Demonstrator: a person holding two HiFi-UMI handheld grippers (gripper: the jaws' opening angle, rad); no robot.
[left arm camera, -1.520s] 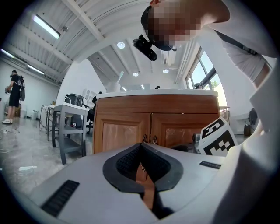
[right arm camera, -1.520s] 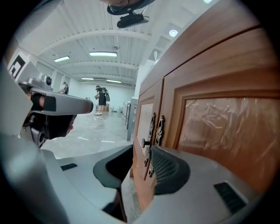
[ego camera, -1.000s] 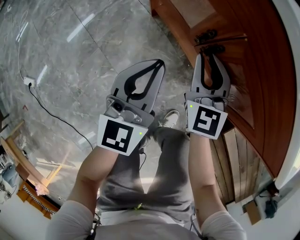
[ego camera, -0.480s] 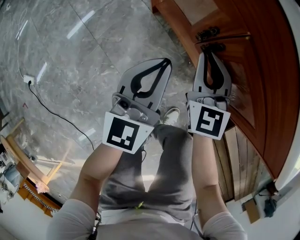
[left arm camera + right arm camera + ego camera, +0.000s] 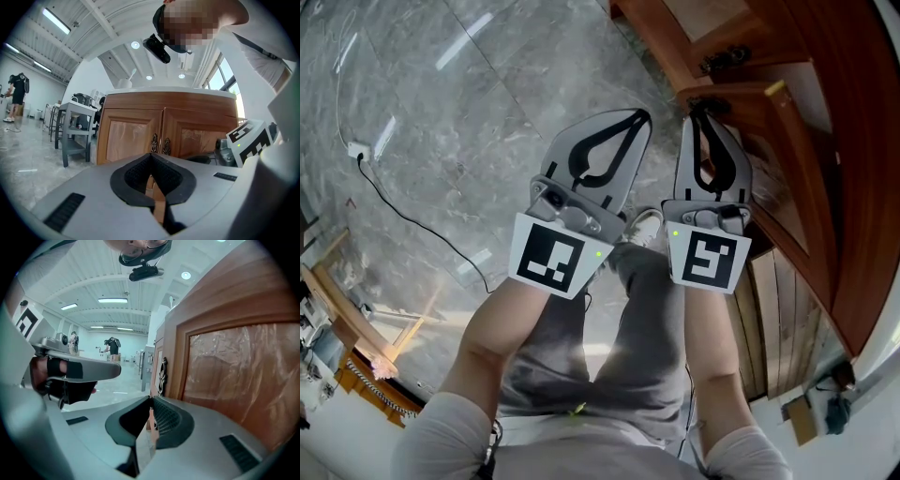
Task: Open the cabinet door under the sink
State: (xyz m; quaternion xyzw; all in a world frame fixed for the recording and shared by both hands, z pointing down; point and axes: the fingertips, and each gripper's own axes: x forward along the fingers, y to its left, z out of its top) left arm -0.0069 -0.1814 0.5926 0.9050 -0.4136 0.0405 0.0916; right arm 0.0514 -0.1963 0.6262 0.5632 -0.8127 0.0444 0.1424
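Cabinet door: wooden, at the right of the head view, standing ajar with its free edge swung out from the cabinet front. The neighbouring door's handle lies farther back, flush with the frame.

Far left, a white socket block and its black cable lie on the grey marble floor.

Left gripper: held over the floor, well apart from the cabinet. Its own view shows the jaws drawn together at the tips with nothing between them, pointing at the cabinet front.

Right gripper: tips at the free edge of the ajar door. In its own view the jaws are closed against the door edge at the ornate black handle, gripping there. The door panel fills the right of that view.
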